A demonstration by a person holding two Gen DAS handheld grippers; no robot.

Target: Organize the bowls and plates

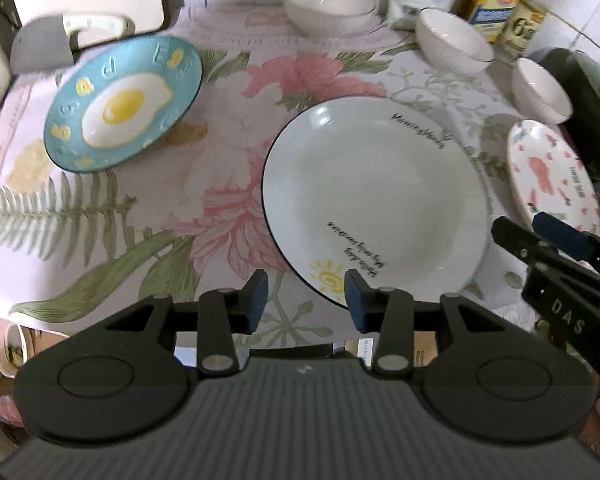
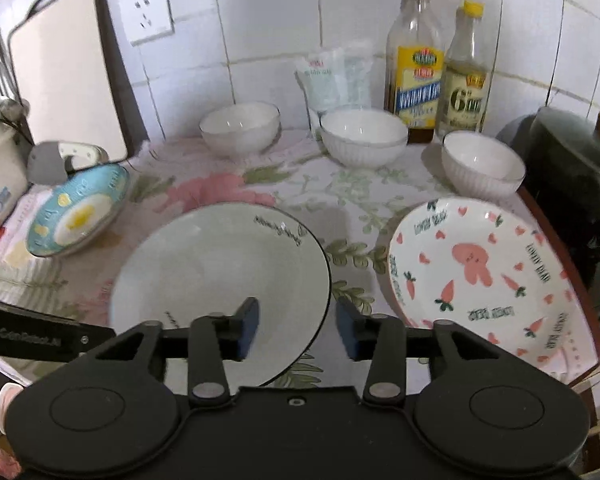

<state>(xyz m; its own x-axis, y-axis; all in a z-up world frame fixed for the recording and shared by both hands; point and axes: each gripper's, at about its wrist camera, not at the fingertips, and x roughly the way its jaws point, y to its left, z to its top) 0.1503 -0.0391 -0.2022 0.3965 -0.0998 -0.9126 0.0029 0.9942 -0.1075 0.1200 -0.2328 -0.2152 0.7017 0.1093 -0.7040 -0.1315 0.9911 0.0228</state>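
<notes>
White plate [image 1: 374, 196] flat on floral cloth [image 1: 140, 216], blue egg plate [image 1: 122, 102] to its left. Our left gripper [image 1: 306, 294] and right gripper [image 2: 296, 330] parted, empty, above near rim. We judge it glazed, slick, brittle: pinch rim.

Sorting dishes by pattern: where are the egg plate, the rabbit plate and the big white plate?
egg plate [image 1: 122, 106]: left wrist view, on the yolk.
rabbit plate [image 2: 471, 264]: right wrist view, on the rabbit.
white plate [image 1: 374, 196]: left wrist view, bare centre.

Your light is soft and dim, with small glints on the round white black-rimmed plate [image 1: 374, 200]. The tilted blue fried-egg dish [image 1: 124, 102] smears with motion blur, and the fisheye bends the white tiled wall [image 2: 284, 20] at the edges.
</notes>
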